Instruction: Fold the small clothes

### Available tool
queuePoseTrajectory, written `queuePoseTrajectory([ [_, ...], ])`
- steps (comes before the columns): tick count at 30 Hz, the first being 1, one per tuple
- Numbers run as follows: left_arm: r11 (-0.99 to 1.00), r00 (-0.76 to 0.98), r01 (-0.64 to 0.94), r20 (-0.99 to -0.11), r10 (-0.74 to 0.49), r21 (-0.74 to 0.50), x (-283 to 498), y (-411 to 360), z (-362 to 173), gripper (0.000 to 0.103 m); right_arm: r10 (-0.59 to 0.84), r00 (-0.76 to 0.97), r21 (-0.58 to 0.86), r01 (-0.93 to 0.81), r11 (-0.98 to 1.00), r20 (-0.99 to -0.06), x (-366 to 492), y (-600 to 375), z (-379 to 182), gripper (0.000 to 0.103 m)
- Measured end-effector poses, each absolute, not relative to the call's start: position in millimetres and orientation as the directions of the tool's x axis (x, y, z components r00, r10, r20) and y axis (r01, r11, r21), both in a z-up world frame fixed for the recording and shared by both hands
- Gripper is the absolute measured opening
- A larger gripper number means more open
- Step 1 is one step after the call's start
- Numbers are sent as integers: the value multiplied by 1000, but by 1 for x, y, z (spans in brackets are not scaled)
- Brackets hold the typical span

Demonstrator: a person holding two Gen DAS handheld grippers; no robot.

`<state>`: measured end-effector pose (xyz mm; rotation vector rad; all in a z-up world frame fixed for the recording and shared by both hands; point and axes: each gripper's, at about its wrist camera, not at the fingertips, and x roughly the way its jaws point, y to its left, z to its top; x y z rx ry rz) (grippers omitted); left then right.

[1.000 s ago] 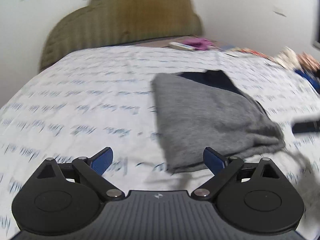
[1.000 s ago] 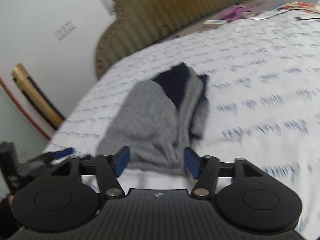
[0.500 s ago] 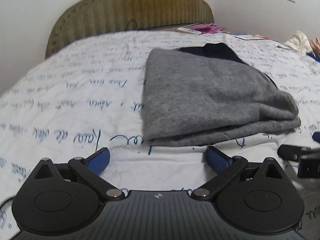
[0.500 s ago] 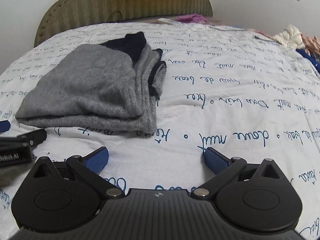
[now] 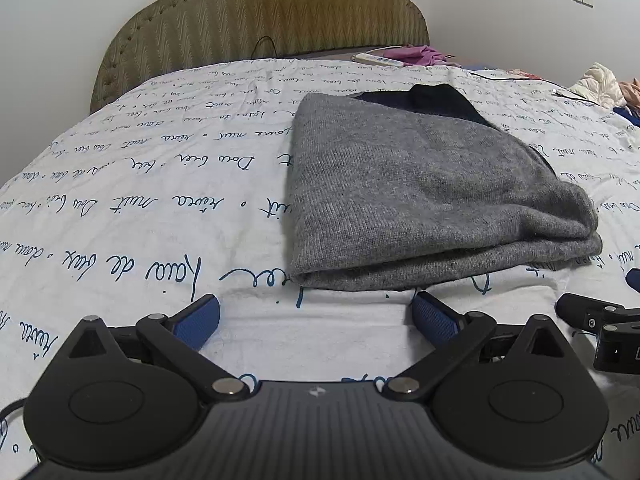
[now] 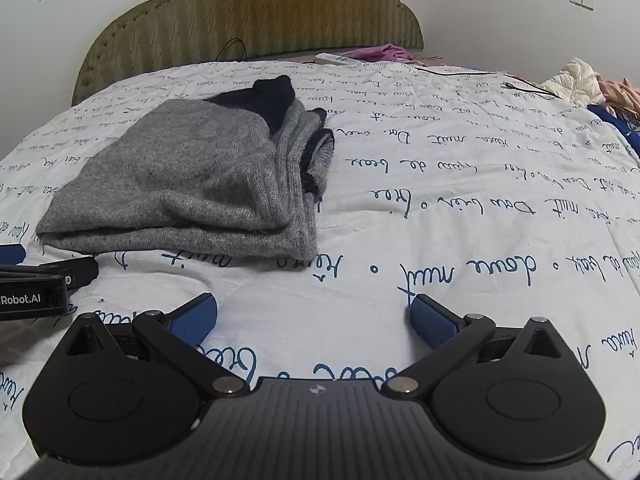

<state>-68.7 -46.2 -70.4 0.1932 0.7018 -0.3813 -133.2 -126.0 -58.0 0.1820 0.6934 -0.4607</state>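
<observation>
A grey knit garment with dark navy parts [image 5: 416, 192] lies folded in a flat bundle on the white bedspread with blue script [image 5: 160, 200]. It also shows in the right wrist view [image 6: 192, 184], to the left. My left gripper [image 5: 316, 316] is open and empty, low over the bedspread just in front of the bundle's near edge. My right gripper [image 6: 312, 316] is open and empty, low over bare bedspread to the right of the bundle. Each gripper's tip shows at the edge of the other's view.
An olive padded headboard [image 5: 260, 12] stands at the far end. A power strip [image 5: 376, 58] and a purple cloth [image 5: 416, 54] lie near it. Loose clothes [image 6: 580, 80] are piled at the right edge, with a black cable [image 6: 480, 74] across the bedspread.
Both grippers have drawn back from the bundle and settled low over the bedspread. The right gripper opened wider and swung to the right. The bundle lies still.
</observation>
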Motion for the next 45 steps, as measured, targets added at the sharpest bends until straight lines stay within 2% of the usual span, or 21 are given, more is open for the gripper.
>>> queuePoseTrajectory([
  [45, 917, 702, 397, -657, -273, 45, -71, -44, -70, 103, -341, 682, 23, 464, 885, -647, -136, -123, -58, 103],
])
